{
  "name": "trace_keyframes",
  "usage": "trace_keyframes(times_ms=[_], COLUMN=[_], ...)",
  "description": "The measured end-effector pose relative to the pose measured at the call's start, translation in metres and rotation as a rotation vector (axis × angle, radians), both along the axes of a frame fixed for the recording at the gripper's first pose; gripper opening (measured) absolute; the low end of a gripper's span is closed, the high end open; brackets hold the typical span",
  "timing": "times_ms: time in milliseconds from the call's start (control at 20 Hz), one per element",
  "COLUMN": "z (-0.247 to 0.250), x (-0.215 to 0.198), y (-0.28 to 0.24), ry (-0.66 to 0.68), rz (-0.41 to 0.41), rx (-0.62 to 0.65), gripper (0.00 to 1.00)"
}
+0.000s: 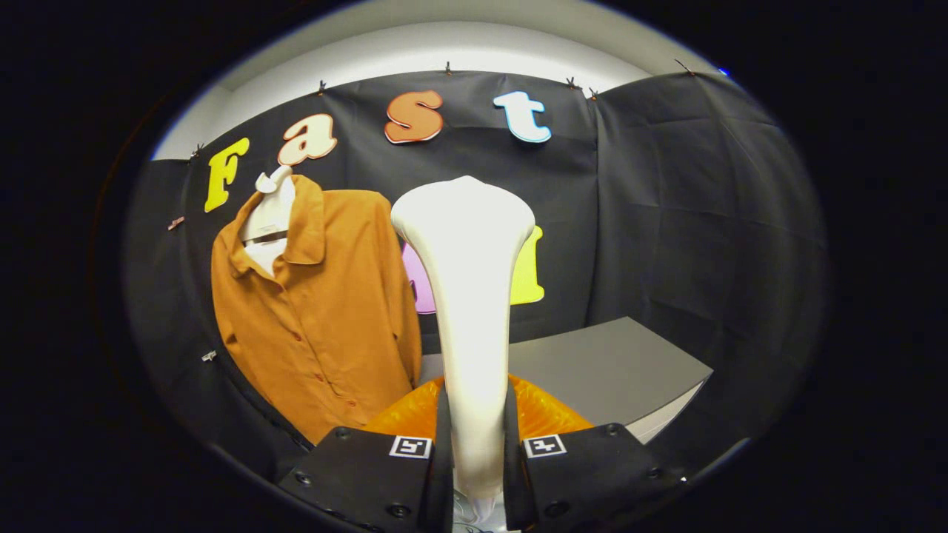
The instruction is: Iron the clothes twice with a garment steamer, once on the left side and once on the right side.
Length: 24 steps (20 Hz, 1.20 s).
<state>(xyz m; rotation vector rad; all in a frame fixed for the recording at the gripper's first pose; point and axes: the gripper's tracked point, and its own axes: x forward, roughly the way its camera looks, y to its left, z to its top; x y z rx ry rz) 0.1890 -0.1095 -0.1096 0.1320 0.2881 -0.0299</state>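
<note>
Against the black cloth wall hangs an orange shirt (318, 311); the gripper (476, 444) pinches the white garment steamer (466, 296) upright, both fingers (370, 474) pressing its handle.

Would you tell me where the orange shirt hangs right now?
In the gripper view, the orange shirt hangs on the booth wall, beyond and left of the white steamer clamped in the claw.
</note>
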Motion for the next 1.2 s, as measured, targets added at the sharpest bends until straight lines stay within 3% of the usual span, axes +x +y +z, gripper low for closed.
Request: trace_keyframes(times_ms=[250,550,1200], z=[0.017,0.007,-0.061], x=[-0.007,0.015,0.081], y=[0.069,0.119,0.168], ry=[-0.043,-0.038,0.039], rz=[0.036,0.04,0.026], rx=[-0.031,-0.06,-0.129], gripper=[0.31,0.31,0.31])
